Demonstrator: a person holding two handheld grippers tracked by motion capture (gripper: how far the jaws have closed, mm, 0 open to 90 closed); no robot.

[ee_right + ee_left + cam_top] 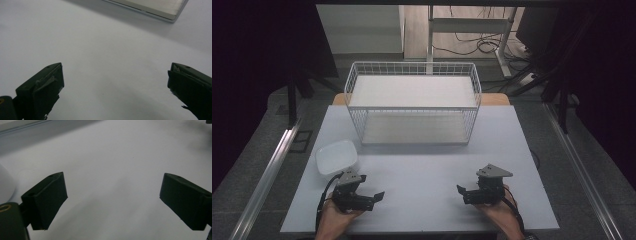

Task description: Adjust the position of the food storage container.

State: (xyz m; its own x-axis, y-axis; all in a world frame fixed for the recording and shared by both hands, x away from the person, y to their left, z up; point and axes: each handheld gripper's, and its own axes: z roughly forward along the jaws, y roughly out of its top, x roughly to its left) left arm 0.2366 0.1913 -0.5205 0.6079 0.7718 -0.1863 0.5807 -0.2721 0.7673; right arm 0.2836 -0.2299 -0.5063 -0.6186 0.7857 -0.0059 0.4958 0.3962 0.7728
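A white wire rack (pixel 412 67) with two shelves stands at the back middle of the pale table (pixel 422 165). A white bowl (pixel 336 156) sits at the left, just behind my left gripper (pixel 372 189), and its rim edges into the left gripper view (pixel 5 185). My left gripper (pixel 113 200) is open over bare table and points right. My right gripper (pixel 464 194) is low near the front right and points left. It is open (pixel 115 87) with nothing between its jaws. The rack's base (pixel 150 6) lies ahead of it.
The table's front edge (pixel 412 231) runs just under both hands. Metal rails (pixel 272 167) flank the table on the floor. Cables and a stand (pixel 482 42) lie beyond the rack.
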